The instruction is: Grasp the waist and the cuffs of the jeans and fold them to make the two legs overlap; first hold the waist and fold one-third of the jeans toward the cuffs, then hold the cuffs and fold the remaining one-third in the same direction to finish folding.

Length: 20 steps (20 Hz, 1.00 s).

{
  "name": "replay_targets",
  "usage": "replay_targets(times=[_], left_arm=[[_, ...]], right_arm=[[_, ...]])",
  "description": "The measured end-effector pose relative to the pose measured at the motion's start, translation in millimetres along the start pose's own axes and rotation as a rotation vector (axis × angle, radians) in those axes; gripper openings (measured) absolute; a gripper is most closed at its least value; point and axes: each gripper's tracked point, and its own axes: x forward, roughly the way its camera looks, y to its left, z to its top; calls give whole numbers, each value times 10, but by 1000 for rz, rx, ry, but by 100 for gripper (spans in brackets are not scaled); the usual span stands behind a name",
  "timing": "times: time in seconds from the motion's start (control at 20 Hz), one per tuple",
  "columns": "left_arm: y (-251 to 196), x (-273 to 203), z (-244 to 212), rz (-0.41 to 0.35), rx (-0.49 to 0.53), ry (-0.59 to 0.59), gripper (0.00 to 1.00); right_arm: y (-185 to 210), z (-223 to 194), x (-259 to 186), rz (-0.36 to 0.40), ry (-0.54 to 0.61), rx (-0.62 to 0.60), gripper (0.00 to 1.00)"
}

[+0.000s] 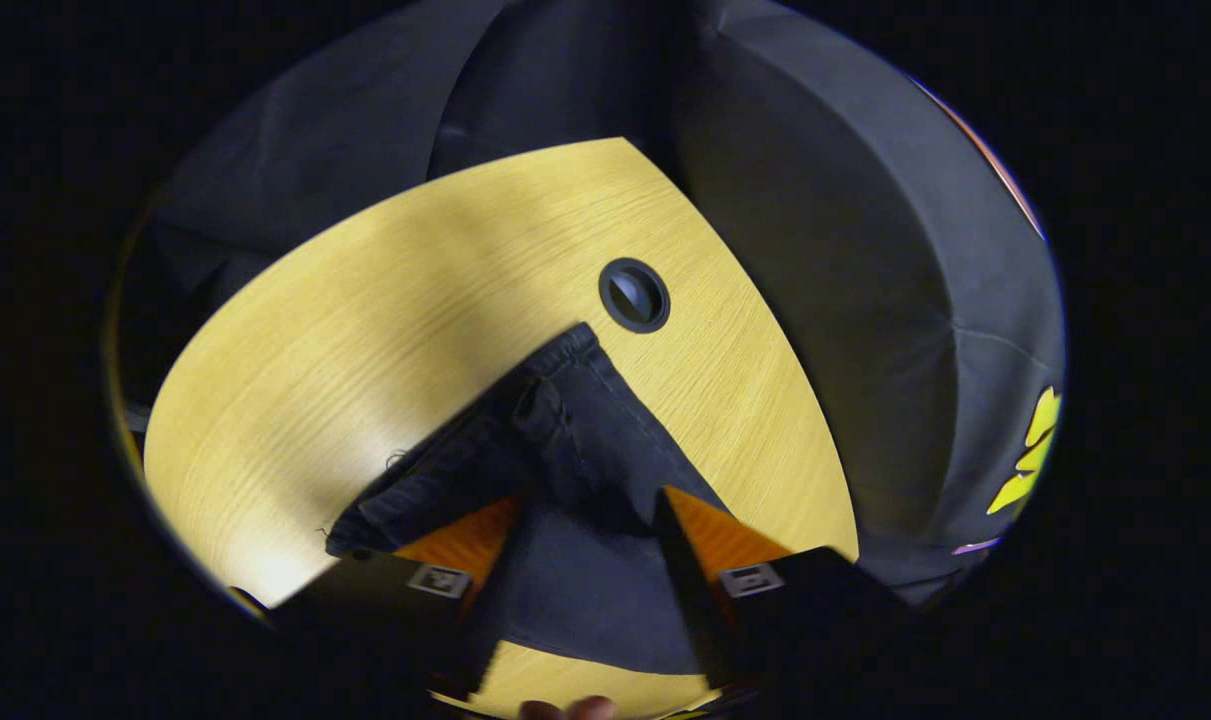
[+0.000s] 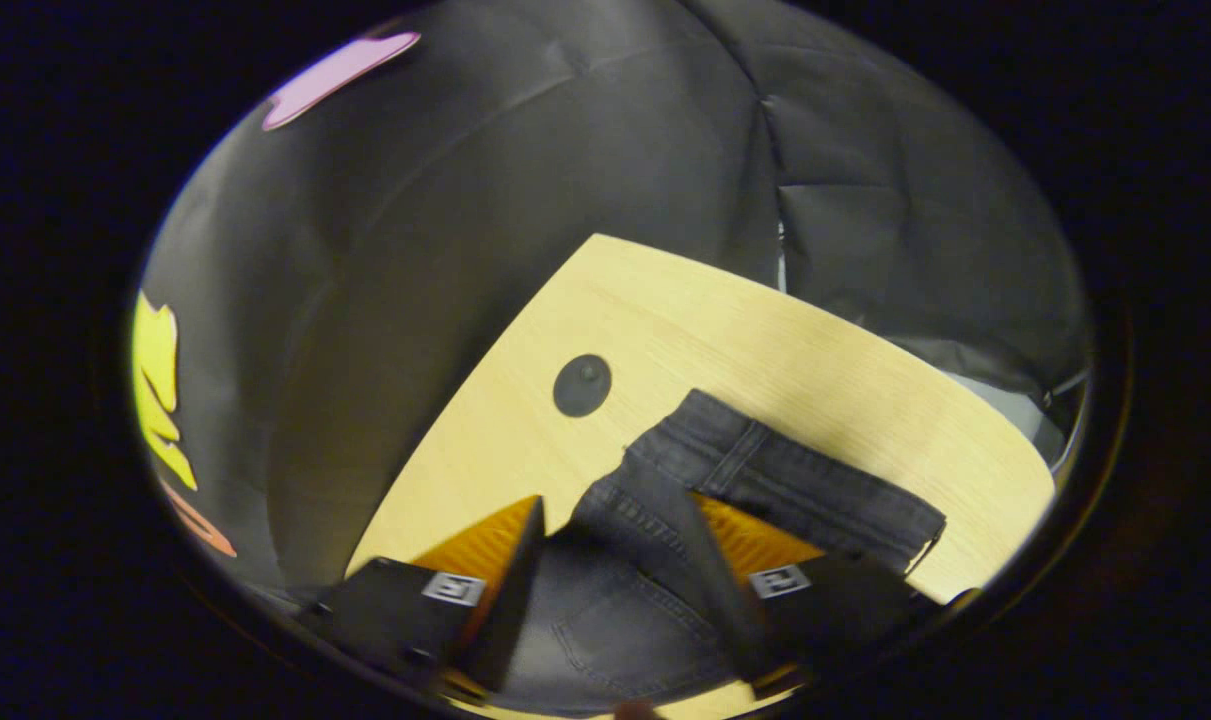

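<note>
Dark jeans (image 1: 565, 420) lie in a folded heap on the yellow wooden table (image 1: 365, 320). In the left gripper view one narrow end (image 1: 365, 520) trails to the left and a hemmed edge (image 1: 575, 345) points toward the far side. My left gripper (image 1: 587, 497) hangs low over the denim, its fingers spread wide with smooth cloth between them. In the right gripper view the jeans (image 2: 795, 490) show a waistband with belt loops and a back pocket (image 2: 615, 630). My right gripper (image 2: 605, 500) is open too, straddling the fabric beside the waistband.
A round black cable grommet (image 1: 633, 295) (image 2: 582, 385) is set in the table just beyond the jeans. Black cloth walls (image 1: 845, 250) close in behind the table's edges. A person's fingertip (image 1: 565, 708) shows at the bottom of the left gripper view.
</note>
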Motion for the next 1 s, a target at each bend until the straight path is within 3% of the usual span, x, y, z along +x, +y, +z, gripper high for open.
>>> replay_targets(times=[0.05, 0.1, 0.15, 0.3, 0.35, 0.4, 0.5, 0.7, 0.75, 0.8, 0.95, 1.0], left_arm=[[-5, -118, 49, 17, 26, -10, 100], [-43, -248, 104, 19, 50, -23, 98], [-105, -416, 153, 12, 67, -41, 98], [-393, -1018, 291, -16, 148, -130, 99], [-515, -985, 384, -28, 196, -181, 99], [-633, -1233, 198, -45, 257, -238, 99], [-983, -1782, 240, -94, 390, -362, 99], [-1626, -2592, -213, -204, 635, -611, 98], [-1750, -2763, -362, -227, 697, -658, 98], [-1839, -2917, -503, -248, 753, -708, 99], [-1996, -3245, -956, -282, 861, -793, 99], [-2024, -3304, -1121, -308, 874, -788, 98]], right_arm=[[8, 13, -72, -6, -16, -42, 84], [28, 37, -151, -3, -33, -67, 86], [85, 52, -251, 7, -52, -80, 94], [142, 150, -655, 16, -133, -145, 95], [153, 197, -839, 13, -173, -192, 89], [181, 233, -1032, 13, -222, -248, 97], [300, 286, -1452, 23, -328, -378, 96], [659, 47, -2419, 101, -500, -613, 96], [728, -59, -2631, 124, -527, -650, 89], [736, -186, -2829, 143, -547, -683, 89], [614, -547, -3254, 174, -575, -752, 99], [572, -648, -3335, 180, -577, -763, 94]])
